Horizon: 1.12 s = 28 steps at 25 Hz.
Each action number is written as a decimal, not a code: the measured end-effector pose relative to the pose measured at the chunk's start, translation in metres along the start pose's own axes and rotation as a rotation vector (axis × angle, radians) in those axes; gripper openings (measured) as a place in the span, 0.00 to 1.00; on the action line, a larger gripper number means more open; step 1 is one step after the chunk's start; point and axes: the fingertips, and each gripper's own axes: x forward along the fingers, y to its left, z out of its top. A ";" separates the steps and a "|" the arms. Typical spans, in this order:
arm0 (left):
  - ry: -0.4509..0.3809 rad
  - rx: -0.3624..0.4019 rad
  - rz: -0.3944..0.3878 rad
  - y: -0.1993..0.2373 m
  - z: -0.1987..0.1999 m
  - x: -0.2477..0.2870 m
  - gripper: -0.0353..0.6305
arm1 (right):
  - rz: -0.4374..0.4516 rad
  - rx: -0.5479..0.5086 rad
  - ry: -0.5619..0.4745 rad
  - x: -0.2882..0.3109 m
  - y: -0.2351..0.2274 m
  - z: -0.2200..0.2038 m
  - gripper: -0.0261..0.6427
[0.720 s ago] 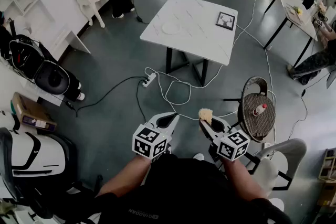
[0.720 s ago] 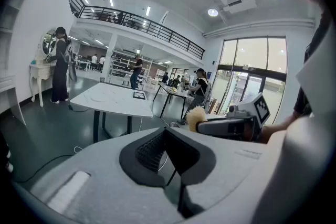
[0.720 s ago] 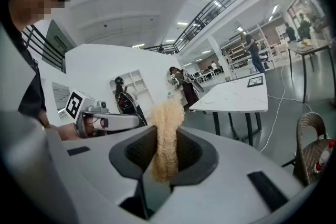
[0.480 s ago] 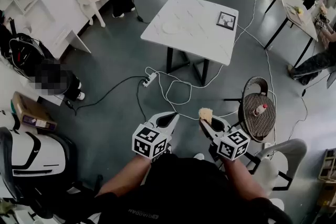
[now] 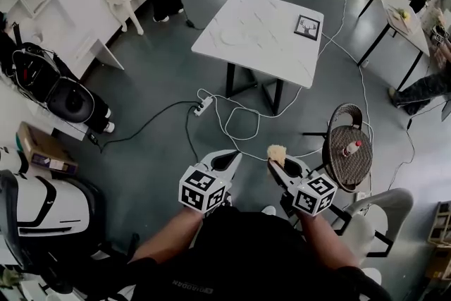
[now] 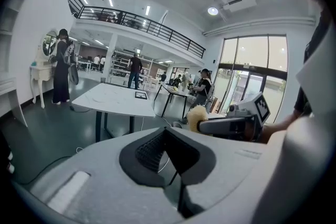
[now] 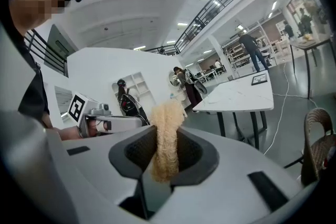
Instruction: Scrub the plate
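Note:
A white plate point(image 5: 235, 34) lies on the white marble table point(image 5: 275, 56), far ahead of me across the floor. Both grippers are held close to my body, well short of the table. My left gripper point(image 5: 229, 158) is shut with nothing between its jaws, which the left gripper view confirms point(image 6: 167, 134). My right gripper point(image 5: 276, 160) is shut on a tan fuzzy sponge point(image 5: 276, 151) that sticks up past its jaws point(image 7: 167, 128). The sponge point(image 6: 195, 117) also shows in the left gripper view, to the right.
A framed picture point(image 5: 307, 27) lies on the table's right part. A power strip point(image 5: 202, 107) and looping white cables point(image 5: 243, 127) lie on the grey floor between me and the table. A wicker stool point(image 5: 350, 148) with a bottle stands to my right, black bags point(image 5: 67, 101) at left.
The head view has shifted slightly, so the table sits a little further right. Both grippers stay where they were, the right one still holding the sponge.

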 end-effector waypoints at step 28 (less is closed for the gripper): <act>0.013 -0.026 0.018 0.146 0.006 -0.036 0.05 | -0.053 0.082 0.043 0.140 0.014 -0.002 0.19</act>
